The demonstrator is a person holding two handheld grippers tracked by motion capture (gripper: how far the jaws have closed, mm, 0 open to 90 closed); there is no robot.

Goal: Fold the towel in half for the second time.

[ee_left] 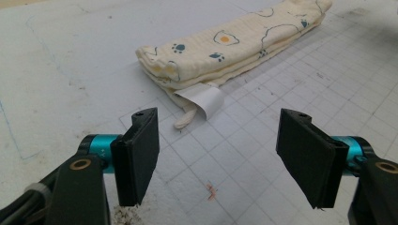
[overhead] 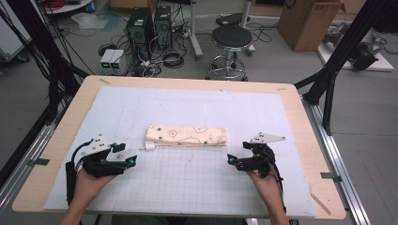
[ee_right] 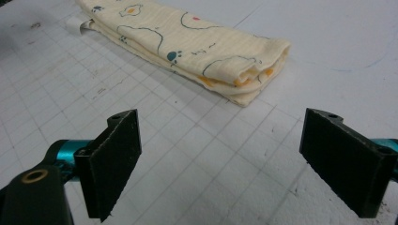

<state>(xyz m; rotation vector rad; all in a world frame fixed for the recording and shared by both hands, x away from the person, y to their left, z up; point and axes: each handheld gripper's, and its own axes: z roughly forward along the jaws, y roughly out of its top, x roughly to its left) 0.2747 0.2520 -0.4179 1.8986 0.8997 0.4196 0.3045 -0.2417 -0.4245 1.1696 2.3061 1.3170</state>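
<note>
The folded cloth (overhead: pixel 186 135) lay lengthwise across the table (overhead: pixel 56 154); the left hand-held gripper (overhead: pixel 133 160) and right hand-held gripper (overhead: pixel 229 160) flanked its ends, both released, about equally near.

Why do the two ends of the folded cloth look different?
The cloth's left end has a white tag sticking out from under it, while the cloth's right end has none. The left end lies nearest the left gripper; the right end lies nearest the right gripper. Both ends show stacked cream layers.
</note>
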